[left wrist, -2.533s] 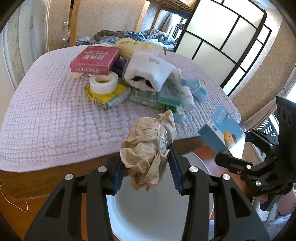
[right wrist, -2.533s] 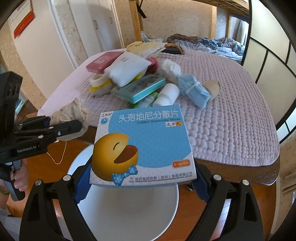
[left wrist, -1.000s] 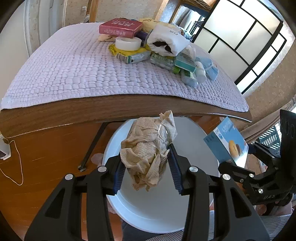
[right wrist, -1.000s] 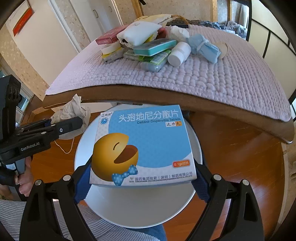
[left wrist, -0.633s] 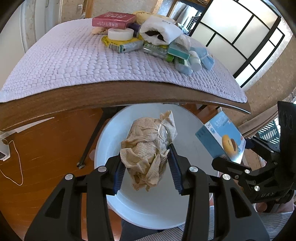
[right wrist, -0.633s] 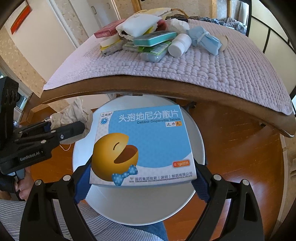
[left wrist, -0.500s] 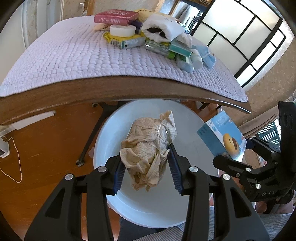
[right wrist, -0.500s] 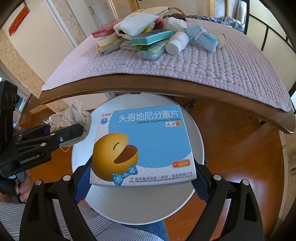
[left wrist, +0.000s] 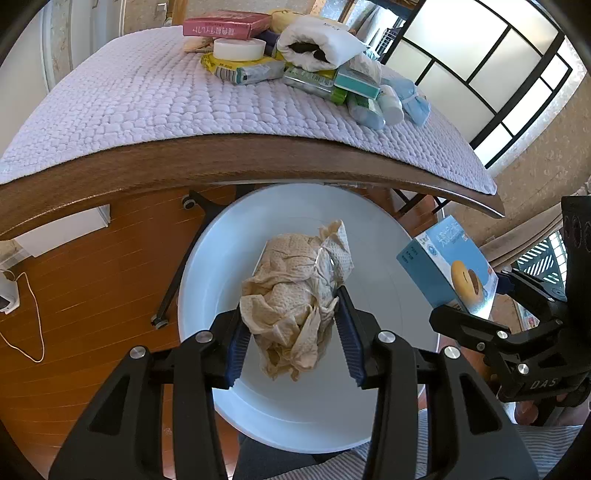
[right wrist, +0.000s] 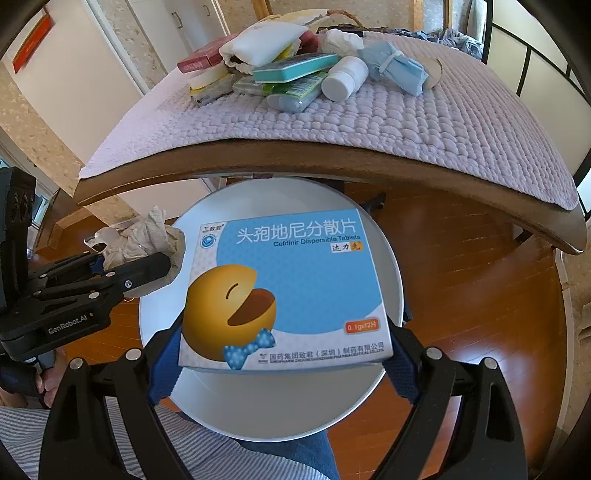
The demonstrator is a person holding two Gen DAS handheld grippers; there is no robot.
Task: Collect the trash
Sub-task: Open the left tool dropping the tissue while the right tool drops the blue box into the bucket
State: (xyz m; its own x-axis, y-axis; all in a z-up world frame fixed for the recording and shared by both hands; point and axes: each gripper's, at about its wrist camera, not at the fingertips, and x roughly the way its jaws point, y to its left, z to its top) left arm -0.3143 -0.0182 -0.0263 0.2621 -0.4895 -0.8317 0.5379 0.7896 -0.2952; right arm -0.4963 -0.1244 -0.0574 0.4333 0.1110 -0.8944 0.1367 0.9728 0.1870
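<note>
The left gripper [left wrist: 291,334] had its jaws closed on a crumpled paper towel [left wrist: 295,291], the blue pads pressed into both sides of the wad. It hung over the open mouth of a white bin [left wrist: 218,280] that stood on the wooden floor [left wrist: 88,280] just in front of the near edge of the table [left wrist: 221,162]. From the right wrist camera the same towel [right wrist: 144,236] showed at the left rim of the bin [right wrist: 391,266], pinched in the left gripper [right wrist: 147,254].

The right gripper [right wrist: 282,365] had its jaws spread wide and clamped on a blue medicine box [right wrist: 284,288], one pad on each short side. The box lay flat, face up, over the middle of the bin. Its cover showed a yellow cartoon face with a bow tie and the words "Cefdinir Dispersible Tablets". In the left wrist view the box [left wrist: 447,266] was at the right rim of the bin, held by the right gripper [left wrist: 476,306].

A lilac quilted cloth [left wrist: 129,107] covered the table top. Toward its far edge lay a pile of things touching one another: a red box [left wrist: 225,27], a roll of white tape [left wrist: 239,49] on a yellow packet [left wrist: 240,72], a white pouch [left wrist: 317,46], a teal case [right wrist: 295,68], a white pill bottle [right wrist: 345,83] on its side, and a rolled blue mask [right wrist: 397,70] at the right end of the pile. The person's striped trousers [right wrist: 110,439] showed below the bin.
</note>
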